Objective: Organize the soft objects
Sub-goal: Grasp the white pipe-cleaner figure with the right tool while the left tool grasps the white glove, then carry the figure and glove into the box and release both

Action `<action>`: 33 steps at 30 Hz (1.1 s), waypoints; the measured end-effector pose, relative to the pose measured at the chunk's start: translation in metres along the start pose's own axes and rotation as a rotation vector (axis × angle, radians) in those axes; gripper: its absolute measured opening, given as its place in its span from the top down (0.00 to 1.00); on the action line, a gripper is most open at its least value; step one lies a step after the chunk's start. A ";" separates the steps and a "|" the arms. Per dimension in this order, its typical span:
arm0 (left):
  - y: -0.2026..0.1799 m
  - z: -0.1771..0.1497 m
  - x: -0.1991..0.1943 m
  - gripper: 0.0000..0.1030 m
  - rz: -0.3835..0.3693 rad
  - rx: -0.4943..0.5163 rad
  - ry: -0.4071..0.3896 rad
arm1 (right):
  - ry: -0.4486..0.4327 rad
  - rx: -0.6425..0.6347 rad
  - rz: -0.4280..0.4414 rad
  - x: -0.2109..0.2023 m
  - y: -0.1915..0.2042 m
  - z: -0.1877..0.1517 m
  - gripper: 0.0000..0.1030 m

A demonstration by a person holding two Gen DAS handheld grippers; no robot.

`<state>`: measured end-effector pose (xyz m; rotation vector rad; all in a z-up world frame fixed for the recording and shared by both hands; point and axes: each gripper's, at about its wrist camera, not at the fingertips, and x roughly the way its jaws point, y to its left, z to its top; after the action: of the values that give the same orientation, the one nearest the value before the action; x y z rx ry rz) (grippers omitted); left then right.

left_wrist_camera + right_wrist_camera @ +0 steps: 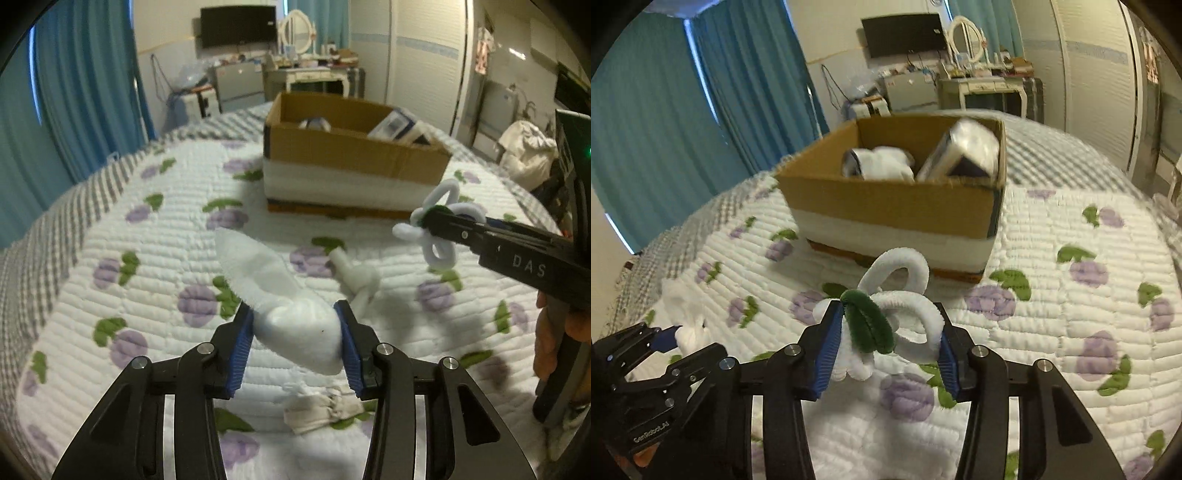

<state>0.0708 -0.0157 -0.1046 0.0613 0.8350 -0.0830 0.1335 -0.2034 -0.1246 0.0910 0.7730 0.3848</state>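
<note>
Both grippers are carrying soft things above the bed [155, 243], on the near side of the cardboard box [354, 151]. The left gripper [295, 334] is clenching its fingers on a white sock [291, 314]; the right gripper [884, 338] is pinching a white-and-green pipe-cleaner flower [886, 314]. To do this well, each load should be travelling above the box's near wall before letting go, keeping a light squeeze. "DAS" is showing on the right gripper, "GenRobot.AI" on the left.
</note>
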 end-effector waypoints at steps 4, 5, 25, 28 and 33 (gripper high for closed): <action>-0.010 0.009 -0.032 0.59 0.018 0.026 -0.052 | -0.061 -0.014 0.022 -0.038 0.009 0.007 0.55; -0.012 0.011 -0.038 0.59 0.018 0.030 -0.062 | -0.078 -0.017 0.028 -0.048 0.013 0.008 0.55; -0.024 0.126 -0.097 0.59 0.035 0.112 -0.231 | -0.314 -0.195 0.021 -0.160 0.036 0.104 0.53; -0.024 0.149 -0.081 0.59 0.012 0.121 -0.228 | -0.325 -0.200 0.028 -0.150 0.033 0.134 0.53; -0.025 0.184 -0.039 0.59 -0.014 0.133 -0.225 | -0.309 -0.204 0.004 -0.107 0.026 0.180 0.53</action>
<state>0.1776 -0.0550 0.0473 0.1686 0.6044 -0.1554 0.1812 -0.2080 0.0808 -0.0388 0.4259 0.4394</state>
